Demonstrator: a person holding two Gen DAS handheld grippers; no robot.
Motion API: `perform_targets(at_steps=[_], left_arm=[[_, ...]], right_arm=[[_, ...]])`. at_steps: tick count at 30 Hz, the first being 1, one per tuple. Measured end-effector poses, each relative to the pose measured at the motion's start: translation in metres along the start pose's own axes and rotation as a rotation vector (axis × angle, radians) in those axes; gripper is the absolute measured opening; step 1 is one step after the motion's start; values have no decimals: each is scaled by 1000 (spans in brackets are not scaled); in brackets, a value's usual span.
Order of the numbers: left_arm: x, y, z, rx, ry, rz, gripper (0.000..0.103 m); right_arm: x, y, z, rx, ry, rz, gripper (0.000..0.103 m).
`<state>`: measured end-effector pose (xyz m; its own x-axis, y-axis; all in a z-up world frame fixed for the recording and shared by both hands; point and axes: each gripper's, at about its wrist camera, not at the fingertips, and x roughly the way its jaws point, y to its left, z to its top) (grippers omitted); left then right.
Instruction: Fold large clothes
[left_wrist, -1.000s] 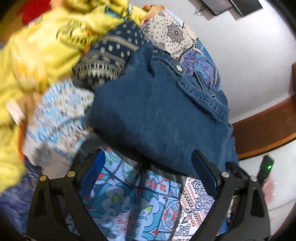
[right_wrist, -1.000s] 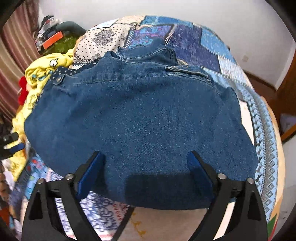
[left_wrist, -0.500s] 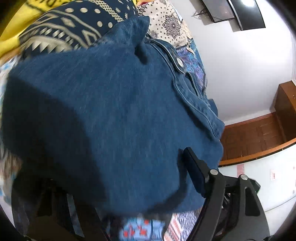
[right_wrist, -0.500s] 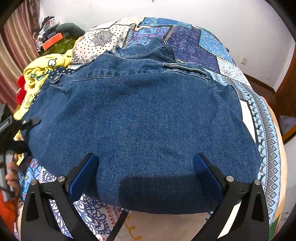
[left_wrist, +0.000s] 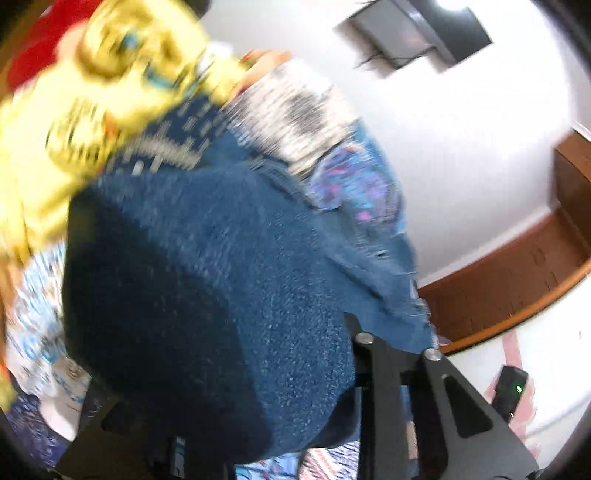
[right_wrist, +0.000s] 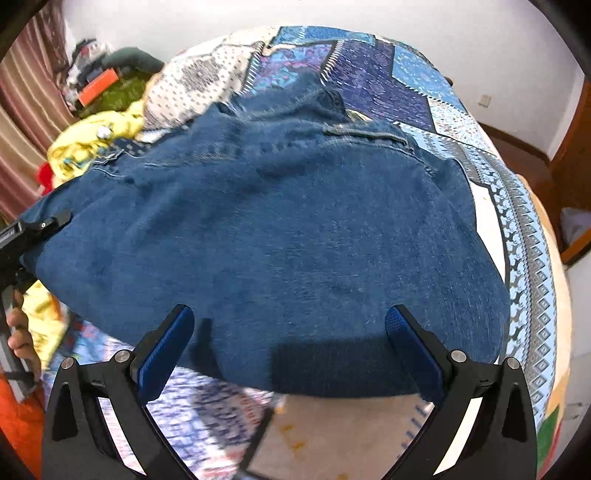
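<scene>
Since half a second ago your right gripper (right_wrist: 288, 347) has backed off a little, so its blue pads (right_wrist: 166, 350) sit nearer the denim's front edge, and the denim garment (right_wrist: 266, 236) has rumpled along its waistband; in the left view, yellow cloth has come back into sight. The garment lies spread on the patchwork bedspread (right_wrist: 406, 85), straight ahead of your right gripper, its near hem between the two fingers but not pinched — those jaws stand wide apart with nothing in them. Your left gripper (right_wrist: 33, 229) shows at the garment's left edge in the right wrist view, touching the denim. From the left wrist camera the denim (left_wrist: 221, 295) drapes right over the fingers and hides the left one, so I cannot tell whether that gripper is apart or clamped; the view is also blurred. Beyond the denim, up and to the left of that gripper, sits the yellow garment (left_wrist: 66, 110), with a red cloth (left_wrist: 33, 55) behind it — and a wall-mounted screen (left_wrist: 424, 33) high on the right
</scene>
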<state>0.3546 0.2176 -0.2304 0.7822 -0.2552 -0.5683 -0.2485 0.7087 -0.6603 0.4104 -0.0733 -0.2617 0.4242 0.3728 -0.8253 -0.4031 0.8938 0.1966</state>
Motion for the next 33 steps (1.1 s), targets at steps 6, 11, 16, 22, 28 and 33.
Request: perform_targets(at_steps=[6, 11, 16, 22, 28, 33], left_arm=[[-70, -48, 7, 177, -185, 34, 26], [-86, -76, 0, 326, -233, 154, 26], [-77, -76, -3, 365, -208, 215, 26], [-53, -90, 0, 397, -171, 241, 26], [-32, -145, -9, 501, -165, 196, 26], [10, -205, -35, 605, -103, 99, 26]], right_arm=[[-20, 36, 10, -27, -67, 65, 103], [3, 80, 17, -86, -34, 122, 103], [49, 122, 12, -186, 60, 119, 103], [58, 132, 3, -290, 35, 73, 103], [17, 81, 3, -113, 51, 230, 103], [-36, -5, -20, 102, -36, 198, 103]])
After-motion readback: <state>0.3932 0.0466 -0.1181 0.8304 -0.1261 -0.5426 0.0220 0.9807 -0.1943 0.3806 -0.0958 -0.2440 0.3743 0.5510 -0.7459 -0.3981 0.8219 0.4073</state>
